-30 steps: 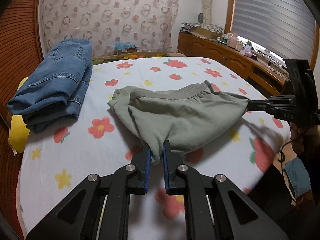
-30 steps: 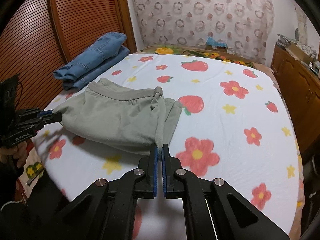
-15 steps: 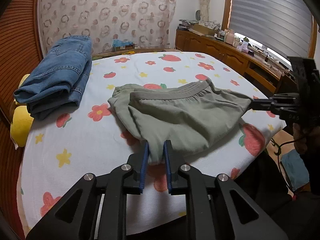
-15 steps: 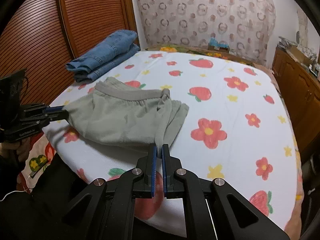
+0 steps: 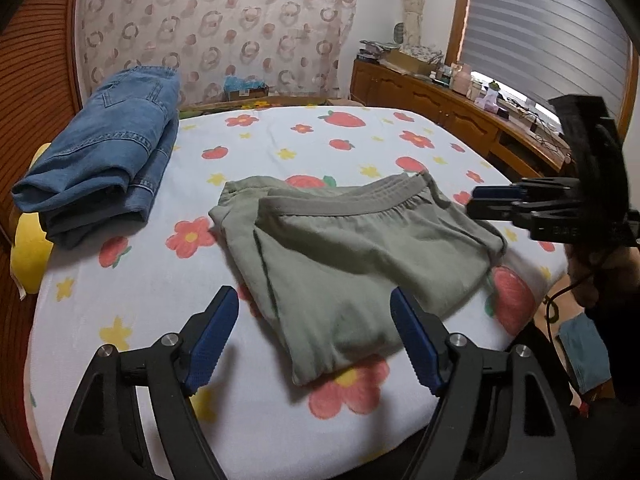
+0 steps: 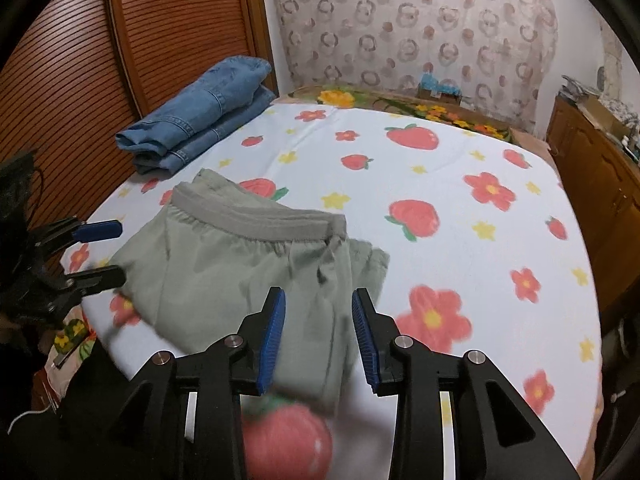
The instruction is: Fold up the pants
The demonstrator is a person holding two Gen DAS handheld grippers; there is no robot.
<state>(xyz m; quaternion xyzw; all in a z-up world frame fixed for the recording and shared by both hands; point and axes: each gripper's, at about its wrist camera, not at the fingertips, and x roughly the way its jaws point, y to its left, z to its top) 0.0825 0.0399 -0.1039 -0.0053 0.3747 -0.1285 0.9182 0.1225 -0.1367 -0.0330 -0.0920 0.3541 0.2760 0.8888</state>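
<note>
The folded olive-green pants point(image 5: 352, 256) lie flat on the flowered bed sheet point(image 5: 304, 140), waistband toward the far side. My left gripper point(image 5: 316, 340) is open, its blue pads apart on either side of the pants' near corner, not touching the cloth. My right gripper point(image 6: 318, 338) is open just above the pants point(image 6: 240, 272) at their other end. Each gripper shows in the other's view: the right one point(image 5: 492, 200) beside the pants' right edge, the left one point(image 6: 98, 252) with its jaws apart at the pants' left edge.
A folded pair of blue jeans point(image 5: 108, 148) lies at the bed's far left, by a slatted wooden door point(image 6: 80, 60). A yellow cushion point(image 5: 30, 252) sits beside the bed. A wooden sideboard point(image 5: 460, 116) with clutter runs along the right wall.
Both grippers let go of the green pants and opened. The pants, earlier pulled taut between them, now lie flat on the bed. Both grippers drew back slightly.
</note>
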